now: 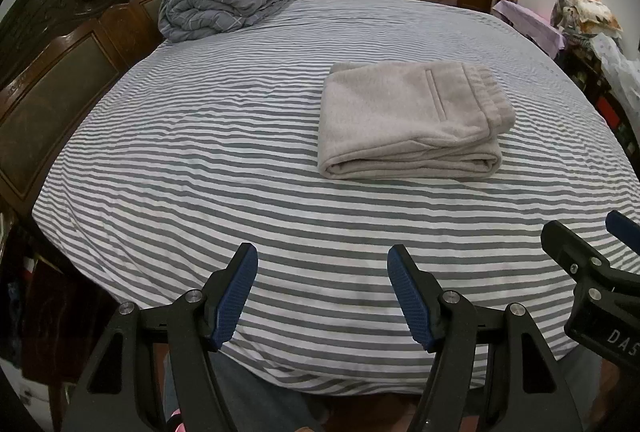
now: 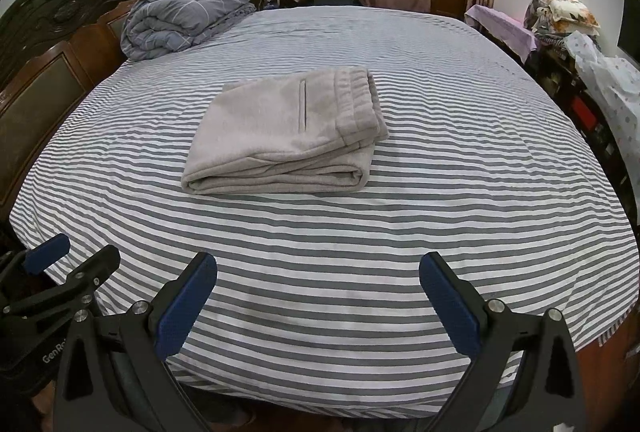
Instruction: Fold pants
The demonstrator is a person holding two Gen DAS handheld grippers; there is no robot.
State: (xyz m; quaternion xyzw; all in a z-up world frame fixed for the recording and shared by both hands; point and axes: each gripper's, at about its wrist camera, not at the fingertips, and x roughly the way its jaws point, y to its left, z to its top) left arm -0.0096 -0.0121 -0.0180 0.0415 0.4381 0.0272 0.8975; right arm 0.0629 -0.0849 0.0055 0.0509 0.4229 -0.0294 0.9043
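The beige fleece pants [image 1: 412,120] lie folded into a thick rectangular stack on the grey-and-white striped bed [image 1: 240,172], at about 1 o'clock from the left tongs [image 1: 322,296] and 11 o'clock from the right tongs [image 2: 318,306]. Both tongs are released and empty, well apart from the stack. The folding appears complete. The fabric looks soft, light and limp — layers will slide if lifted by one edge. Best hold: the doubled fold at the near edge, both sides together.

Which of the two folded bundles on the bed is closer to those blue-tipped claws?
The beige folded pants, lying mid-bed on the striped sheet. The grey-blue quilt sits far back by the headboard.
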